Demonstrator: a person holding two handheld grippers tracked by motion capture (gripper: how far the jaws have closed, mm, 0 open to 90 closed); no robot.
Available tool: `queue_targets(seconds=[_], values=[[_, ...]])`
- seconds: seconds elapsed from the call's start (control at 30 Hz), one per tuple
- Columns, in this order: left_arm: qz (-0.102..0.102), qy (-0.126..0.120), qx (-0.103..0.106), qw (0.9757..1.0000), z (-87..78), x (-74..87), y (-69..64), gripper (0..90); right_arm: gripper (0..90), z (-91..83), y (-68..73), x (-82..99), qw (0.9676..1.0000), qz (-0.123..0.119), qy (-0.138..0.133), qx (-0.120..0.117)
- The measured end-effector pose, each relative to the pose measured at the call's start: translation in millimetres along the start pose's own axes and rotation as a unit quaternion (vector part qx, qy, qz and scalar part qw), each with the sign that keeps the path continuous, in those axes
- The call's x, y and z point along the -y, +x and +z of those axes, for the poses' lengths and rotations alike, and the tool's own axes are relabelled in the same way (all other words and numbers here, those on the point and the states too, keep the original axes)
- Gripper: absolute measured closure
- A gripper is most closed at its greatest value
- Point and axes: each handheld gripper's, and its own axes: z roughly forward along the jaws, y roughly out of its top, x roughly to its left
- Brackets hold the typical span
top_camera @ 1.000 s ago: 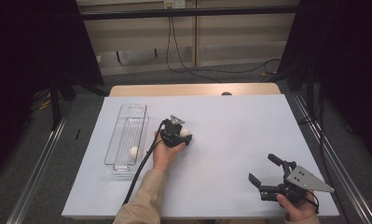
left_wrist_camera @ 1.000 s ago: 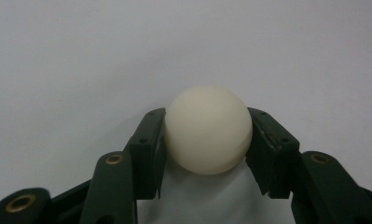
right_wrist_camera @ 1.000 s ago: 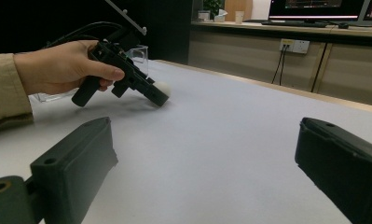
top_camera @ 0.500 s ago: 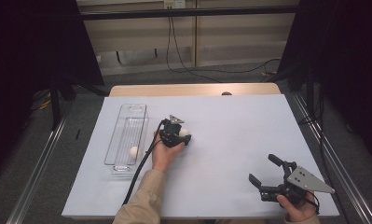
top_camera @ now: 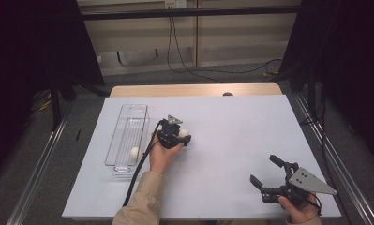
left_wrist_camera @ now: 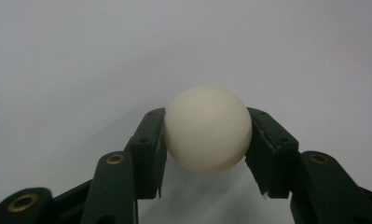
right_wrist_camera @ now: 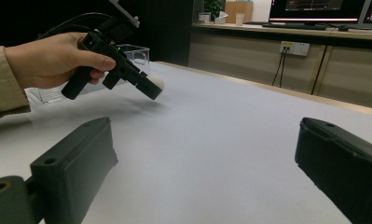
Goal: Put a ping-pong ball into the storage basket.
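While the left gripper [left_wrist_camera: 207, 154] clamps a white ball [left_wrist_camera: 208, 128] just above the table [top_camera: 231, 122], beside the clear tray [top_camera: 140, 110] already holding another ball [top_camera: 134, 152], likely its destination, the right gripper [top_camera: 269, 171] idles, jaws spread.

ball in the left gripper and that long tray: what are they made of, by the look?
Ball: probably plastic, matte cream, smooth and seamless with a soft sheen, much like a ping-pong ball; the left gripper pinches it without any visible dent. Tray: likely clear hard plastic, glossy; the white table and a second ball show through its walls.
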Motion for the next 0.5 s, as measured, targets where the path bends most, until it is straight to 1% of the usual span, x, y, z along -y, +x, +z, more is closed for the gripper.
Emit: queue_targets(seconds=[0.13,0.3,0.37,0.43,0.5], values=[[-0.005,-0.001,0.004,1.0,-5.6,0.0,0.1,50.9,3.8,0.0,0.5,-0.3,1.0,0.0,0.0,0.0],[-0.003,-0.007,0.007,0.9999,-12.2,-1.6,-1.1,50.9,3.8,-0.3,0.3,-0.7,1.0,0.0,-0.001,0.0],[0.0,-0.006,0.006,1.0,-14.6,-2.2,-1.4,51.0,3.7,-0.6,0.2,-0.8,1.0,0.0,-0.001,0.0],[-0.002,-0.003,0.009,0.9999,-16.6,-2.6,-1.4,50.9,3.7,-0.9,-0.2,-0.8,1.0,0.0,-0.001,0.001],[-0.004,-0.003,0.008,1.0,-17.9,-3.0,-2.0,50.9,3.7,-1.3,-0.5,-0.7,1.0,0.001,-0.001,0.002]])
